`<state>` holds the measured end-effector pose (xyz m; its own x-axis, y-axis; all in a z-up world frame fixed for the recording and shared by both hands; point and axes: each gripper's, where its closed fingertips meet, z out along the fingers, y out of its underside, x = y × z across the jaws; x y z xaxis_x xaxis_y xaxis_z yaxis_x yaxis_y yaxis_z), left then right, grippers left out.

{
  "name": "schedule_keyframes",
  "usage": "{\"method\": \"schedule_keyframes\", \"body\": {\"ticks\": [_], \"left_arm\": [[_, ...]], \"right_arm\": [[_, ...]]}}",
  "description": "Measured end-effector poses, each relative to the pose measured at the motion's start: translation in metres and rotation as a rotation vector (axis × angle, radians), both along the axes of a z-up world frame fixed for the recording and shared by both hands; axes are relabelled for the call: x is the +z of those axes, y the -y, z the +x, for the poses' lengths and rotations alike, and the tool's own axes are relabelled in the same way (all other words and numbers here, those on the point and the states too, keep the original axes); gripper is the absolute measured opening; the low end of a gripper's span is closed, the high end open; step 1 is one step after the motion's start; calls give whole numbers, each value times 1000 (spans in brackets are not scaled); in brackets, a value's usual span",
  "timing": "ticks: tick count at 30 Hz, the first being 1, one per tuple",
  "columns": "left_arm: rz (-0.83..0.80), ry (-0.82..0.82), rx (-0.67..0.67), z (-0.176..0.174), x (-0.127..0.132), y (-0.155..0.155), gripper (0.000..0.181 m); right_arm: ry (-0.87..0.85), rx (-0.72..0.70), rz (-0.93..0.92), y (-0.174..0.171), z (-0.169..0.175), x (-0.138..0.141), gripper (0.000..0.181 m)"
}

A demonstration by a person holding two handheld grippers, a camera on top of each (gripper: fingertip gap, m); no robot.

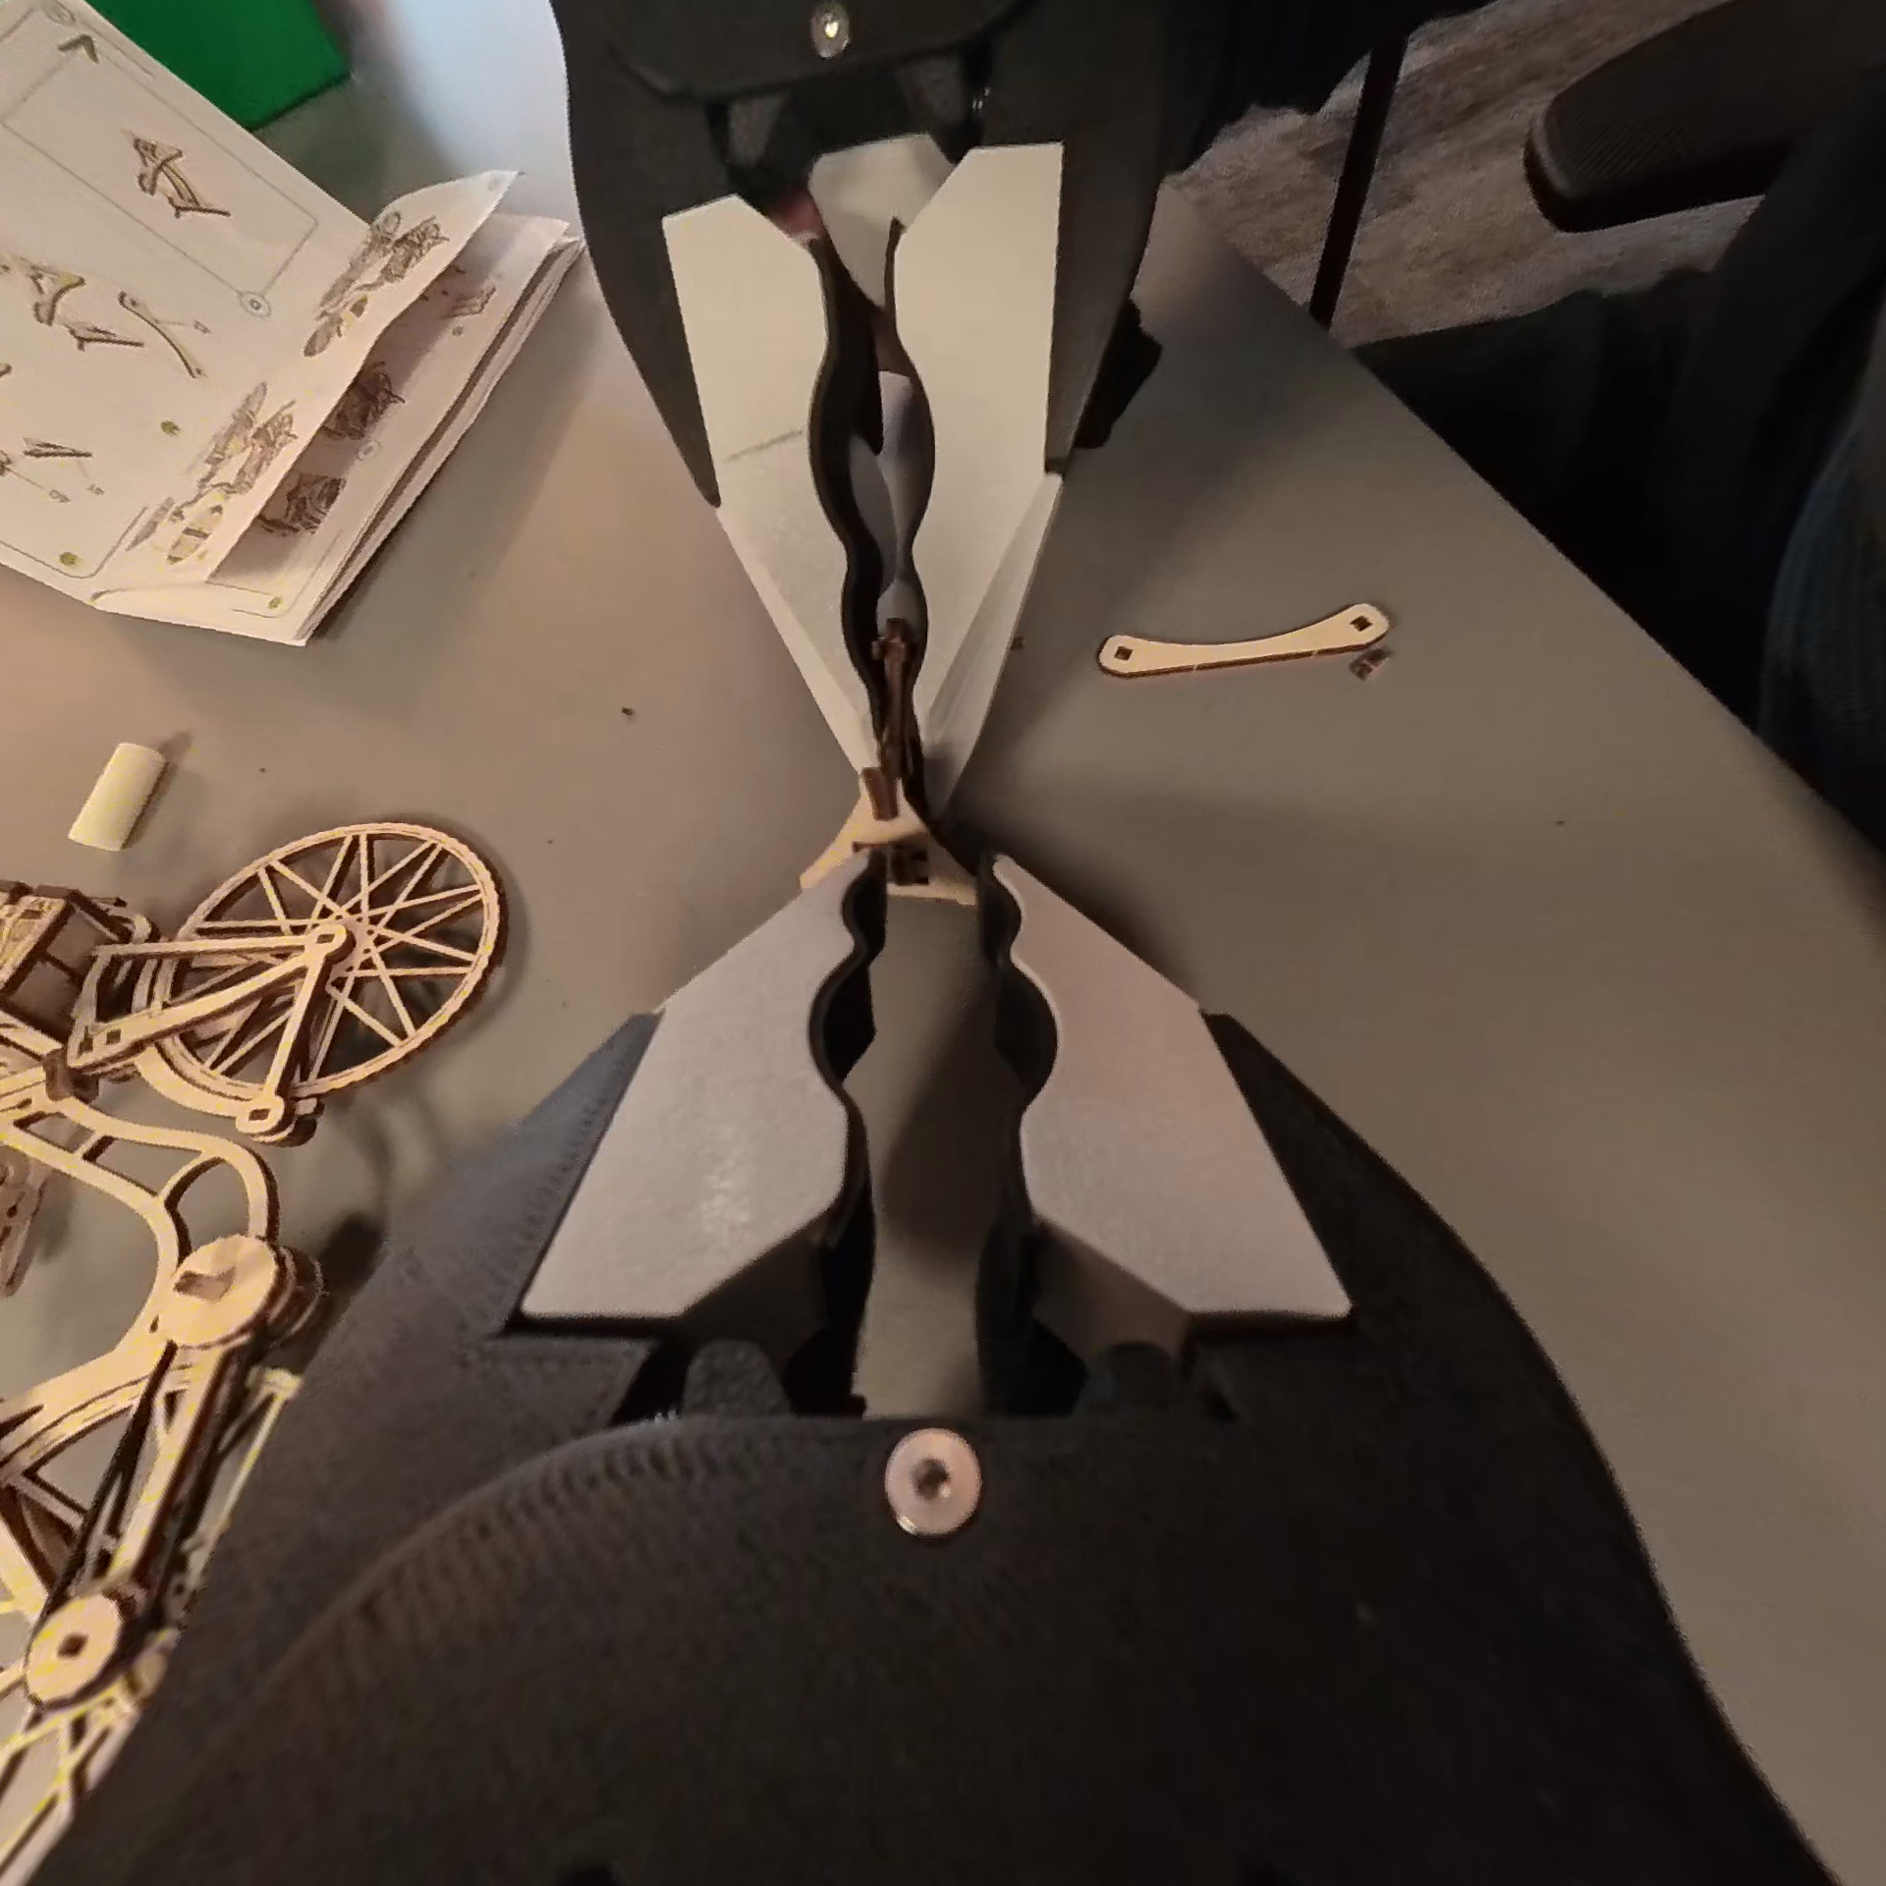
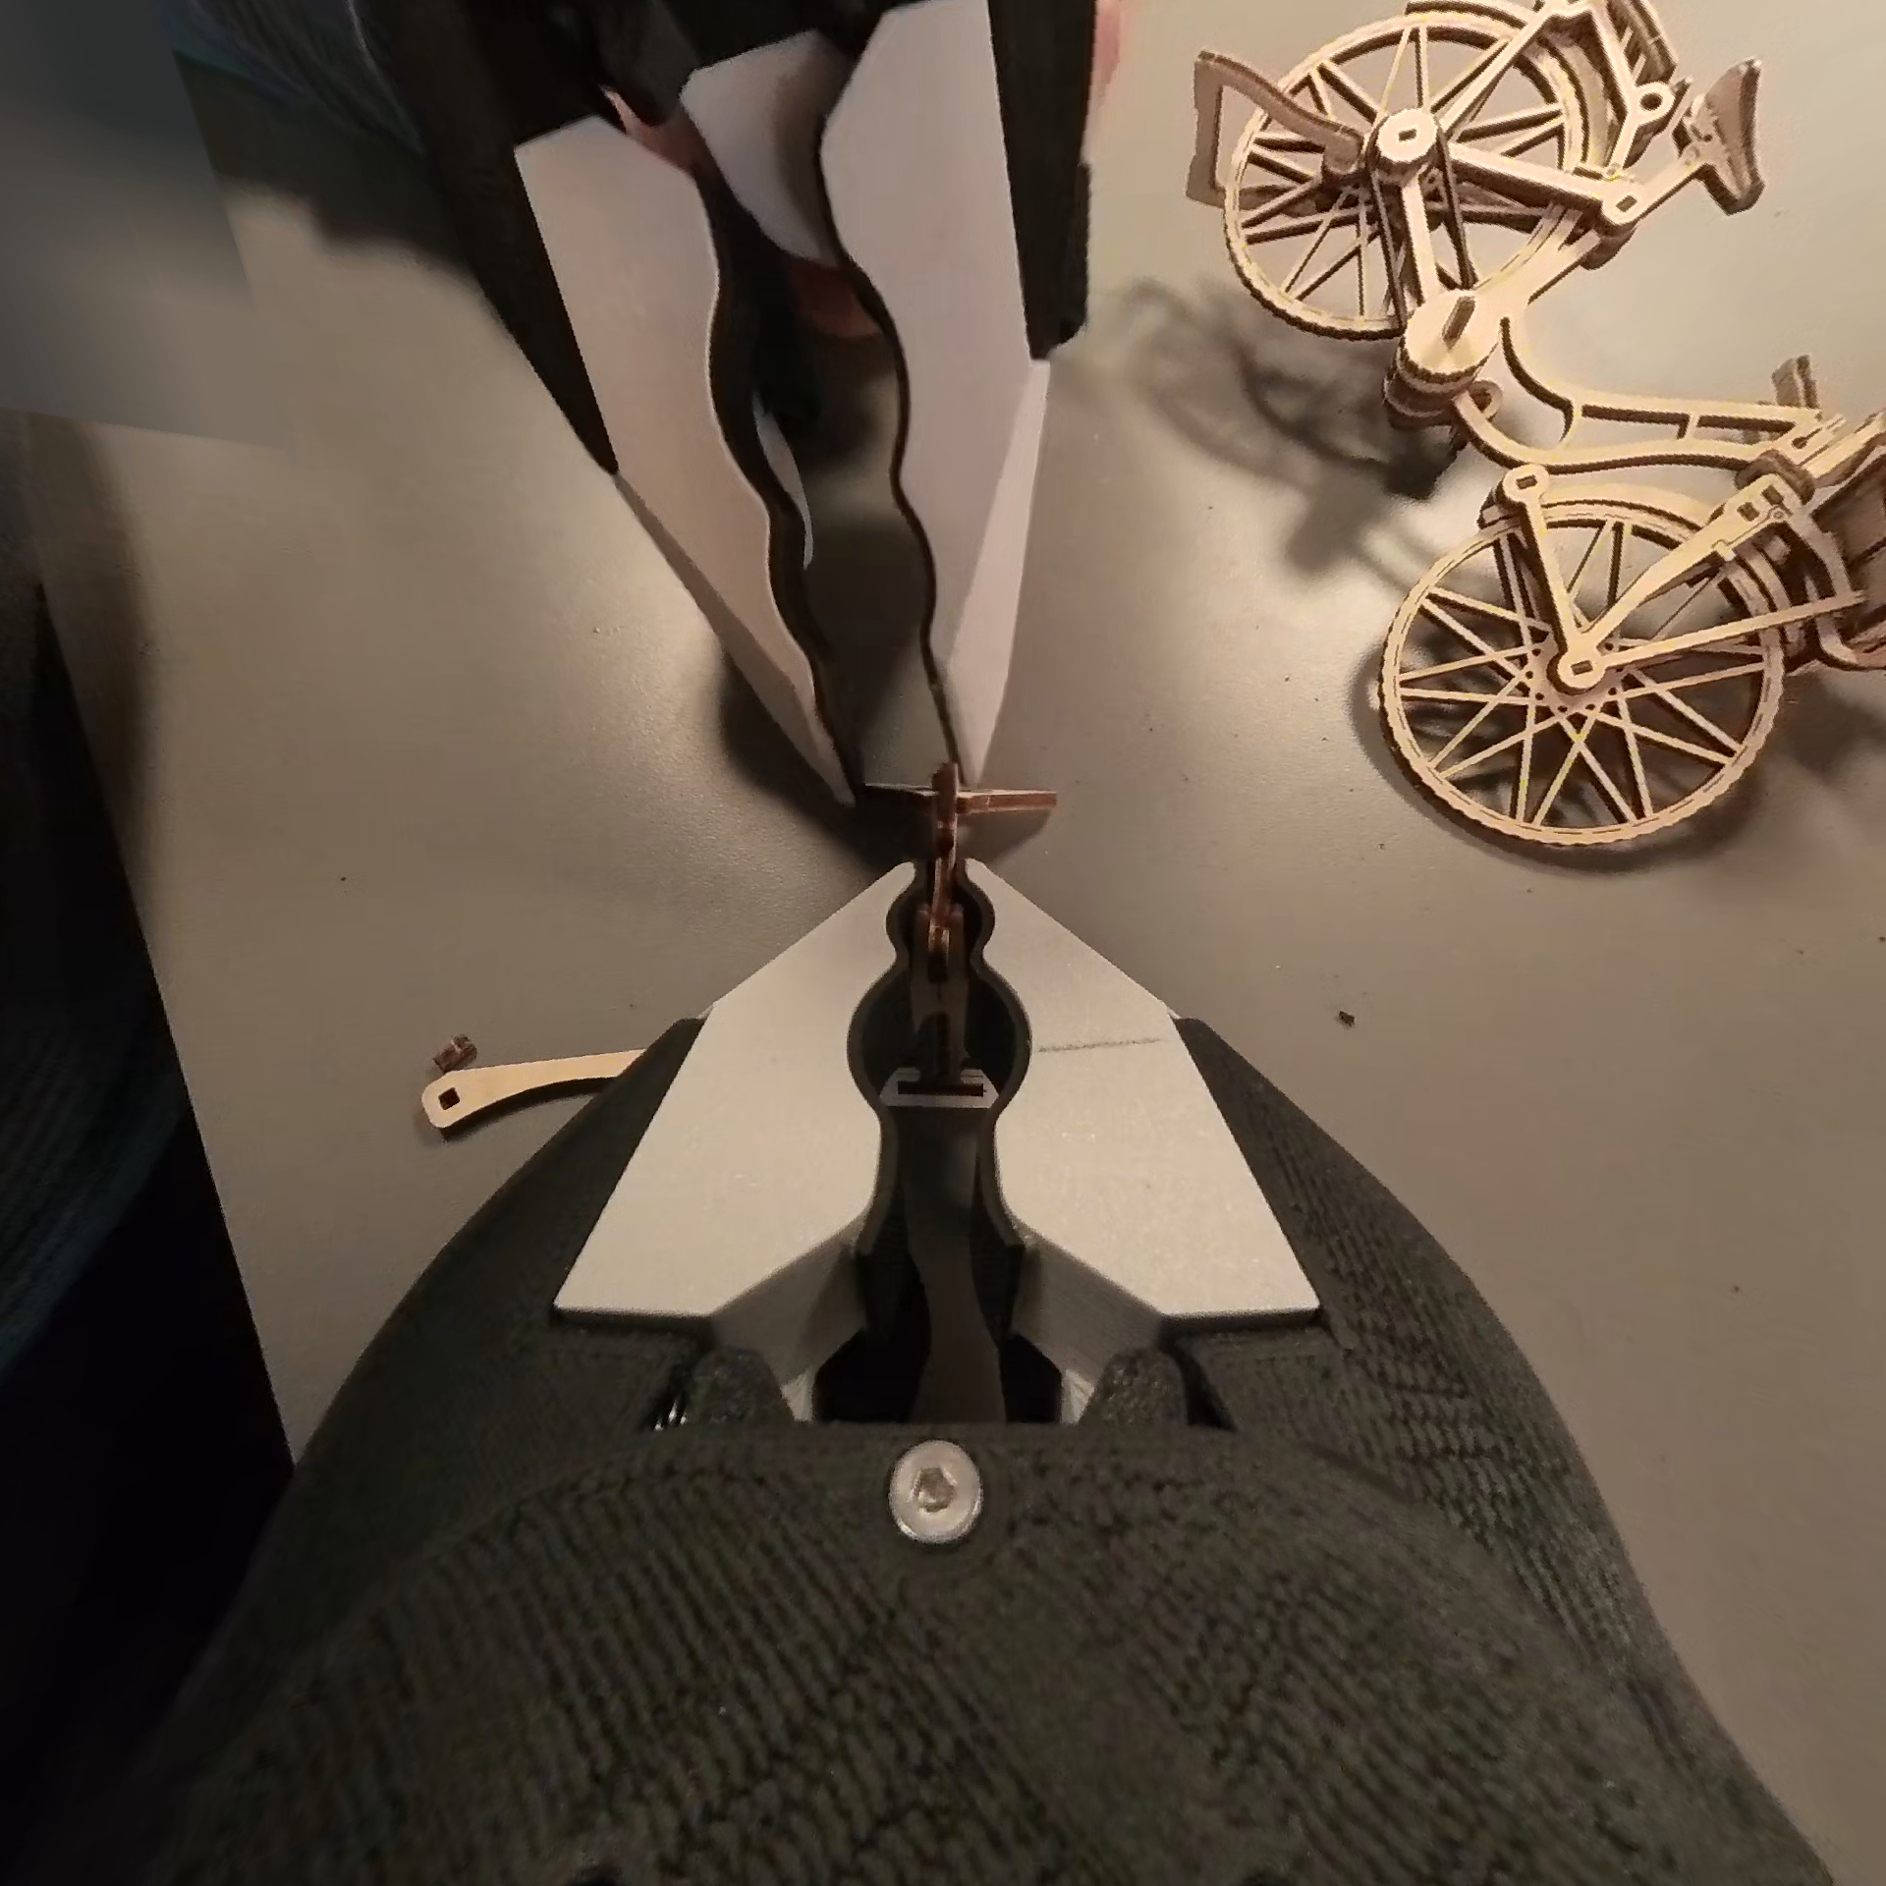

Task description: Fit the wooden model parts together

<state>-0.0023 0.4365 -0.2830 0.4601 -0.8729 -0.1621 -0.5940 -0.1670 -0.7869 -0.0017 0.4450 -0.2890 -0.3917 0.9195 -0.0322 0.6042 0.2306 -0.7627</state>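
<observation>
Left tongs [image 1: 924,867] fill the lower half of the left wrist view: black body, pale fingers a narrow gap apart. A pale flat wooden piece [image 1: 867,847] lies across their tips at frame centre; whether they pinch it cannot be told. Right tongs [image 1: 898,776] come down from the top edge, tip to tip with the left pair, closed on a thin dark-edged wooden part [image 1: 893,694] seen edge-on. In the right wrist view, the right tongs [image 2: 939,867] show that part [image 2: 939,919] running back between their fingers, its front end crossing the flat piece [image 2: 1010,801] just below the left tongs [image 2: 908,786]. Grey desk [image 1: 1429,1021] below. Assembled wooden bicycle model [image 1: 337,949] lies on its side at the left edge (upper right in the right wrist view [image 2: 1572,663]). Open instruction booklet [image 1: 204,357] upper left, small pale cylinder [image 1: 117,796] beneath it. Curved wooden strip [image 1: 1245,648] with a square hole at each end lies loose, right of centre.
</observation>
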Motion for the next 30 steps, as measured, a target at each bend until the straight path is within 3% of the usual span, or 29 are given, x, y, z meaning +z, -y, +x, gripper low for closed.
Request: {"method": "schedule_keyframes", "body": {"ticks": [30], "left_arm": [[-49,50,7,2,4,1,9]], "right_arm": [[1,-5,-9,3,0,0,1]]}}
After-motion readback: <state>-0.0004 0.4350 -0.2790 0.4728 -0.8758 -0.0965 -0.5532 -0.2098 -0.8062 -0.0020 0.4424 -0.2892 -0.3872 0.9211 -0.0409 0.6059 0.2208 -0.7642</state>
